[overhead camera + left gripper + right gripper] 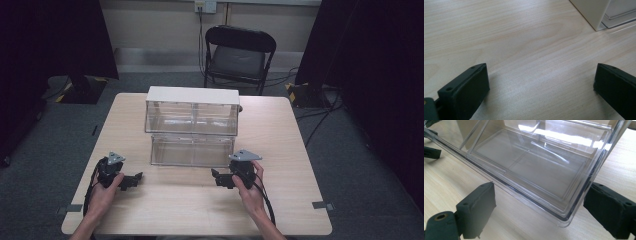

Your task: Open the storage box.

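- The clear drawer [192, 150] stands pulled out of the white-topped cabinet [192, 110] at mid-table.
- The right gripper [218, 178], at the drawer's 5 o'clock, has its jaws wide, the drawer's corner [564, 217] between them.
- The left gripper [134, 180], at 7 o'clock, gapes wide over bare table [529, 50].

Pale wood table [280, 200], black folding chair [239, 56] behind, grey carpet [350, 165], dark curtains [380, 75]
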Demonstrator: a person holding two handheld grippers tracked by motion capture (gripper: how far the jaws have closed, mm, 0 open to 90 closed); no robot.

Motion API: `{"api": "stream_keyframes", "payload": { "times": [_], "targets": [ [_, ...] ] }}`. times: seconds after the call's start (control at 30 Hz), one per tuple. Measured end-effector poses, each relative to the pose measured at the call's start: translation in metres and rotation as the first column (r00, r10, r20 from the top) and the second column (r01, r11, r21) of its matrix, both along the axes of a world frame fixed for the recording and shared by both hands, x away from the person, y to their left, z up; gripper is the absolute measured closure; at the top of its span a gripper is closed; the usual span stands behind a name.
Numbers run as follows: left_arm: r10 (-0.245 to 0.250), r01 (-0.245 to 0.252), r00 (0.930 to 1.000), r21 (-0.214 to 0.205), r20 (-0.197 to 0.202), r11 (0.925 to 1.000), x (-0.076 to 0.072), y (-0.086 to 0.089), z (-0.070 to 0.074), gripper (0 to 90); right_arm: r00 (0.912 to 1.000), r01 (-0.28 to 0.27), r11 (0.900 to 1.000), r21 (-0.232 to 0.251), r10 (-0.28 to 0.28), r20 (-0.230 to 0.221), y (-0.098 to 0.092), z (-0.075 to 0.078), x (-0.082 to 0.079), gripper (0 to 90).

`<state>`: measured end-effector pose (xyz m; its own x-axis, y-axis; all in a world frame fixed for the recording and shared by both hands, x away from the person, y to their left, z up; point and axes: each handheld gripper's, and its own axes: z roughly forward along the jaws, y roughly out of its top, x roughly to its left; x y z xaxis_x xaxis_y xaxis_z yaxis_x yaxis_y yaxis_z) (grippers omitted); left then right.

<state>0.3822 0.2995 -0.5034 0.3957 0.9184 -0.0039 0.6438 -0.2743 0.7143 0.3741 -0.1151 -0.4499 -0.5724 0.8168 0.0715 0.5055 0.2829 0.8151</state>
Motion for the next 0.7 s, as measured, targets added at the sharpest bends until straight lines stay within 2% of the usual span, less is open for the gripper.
{"api": "stream_keyframes", "payload": {
  "times": [0.7],
  "targets": [
    [0.000, 0.000, 1.0000, 0.000, 0.000, 1.0000, 0.0000, 0.0000, 0.0000, 0.0, 0.9996, -0.009, 0.9998, 0.018, 0.008, 0.028, -0.0013, 0.0071, -0.0026, 8.1]
  ]
}}
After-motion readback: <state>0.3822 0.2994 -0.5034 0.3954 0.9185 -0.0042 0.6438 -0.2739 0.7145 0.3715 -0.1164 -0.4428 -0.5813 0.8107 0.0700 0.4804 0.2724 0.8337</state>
